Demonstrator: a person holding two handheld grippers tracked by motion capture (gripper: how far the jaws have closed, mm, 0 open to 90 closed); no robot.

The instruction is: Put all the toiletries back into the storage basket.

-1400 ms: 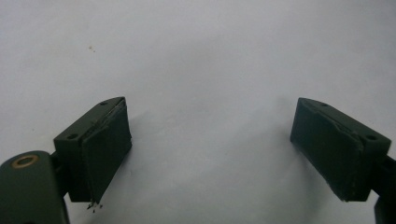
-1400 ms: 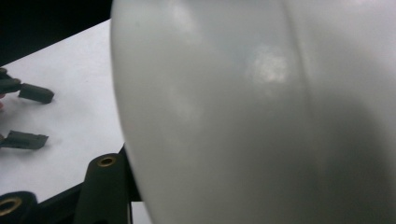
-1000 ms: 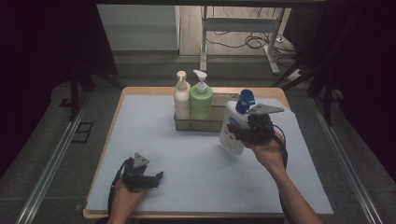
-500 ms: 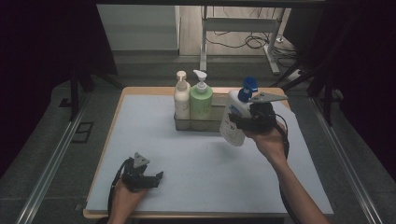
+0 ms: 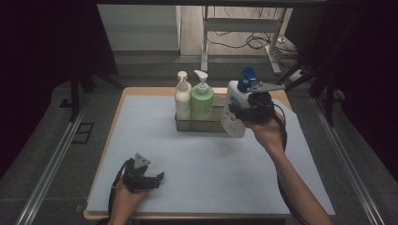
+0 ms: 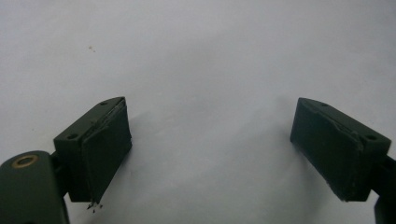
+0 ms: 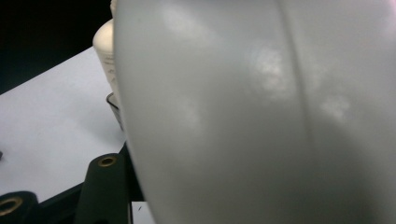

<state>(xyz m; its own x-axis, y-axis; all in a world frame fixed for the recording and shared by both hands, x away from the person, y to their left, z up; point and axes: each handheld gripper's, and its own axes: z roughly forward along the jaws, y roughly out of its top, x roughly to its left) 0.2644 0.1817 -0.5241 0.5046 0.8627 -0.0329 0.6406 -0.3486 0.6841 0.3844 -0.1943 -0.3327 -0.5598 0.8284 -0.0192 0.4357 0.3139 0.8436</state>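
Right gripper (image 5: 248,111), centre right, clenched on blue-capped white bottle (image 5: 233,115). Label print too blurred. Left gripper (image 6: 212,154), lower left, released.

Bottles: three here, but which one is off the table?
The white bottle with the blue cap, gripped in the right tongs. The cream bottle and green bottle stand in the tray.

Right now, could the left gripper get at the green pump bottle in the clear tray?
Probably yes: the left gripper is open and bare mat lies between it and the green pump bottle.
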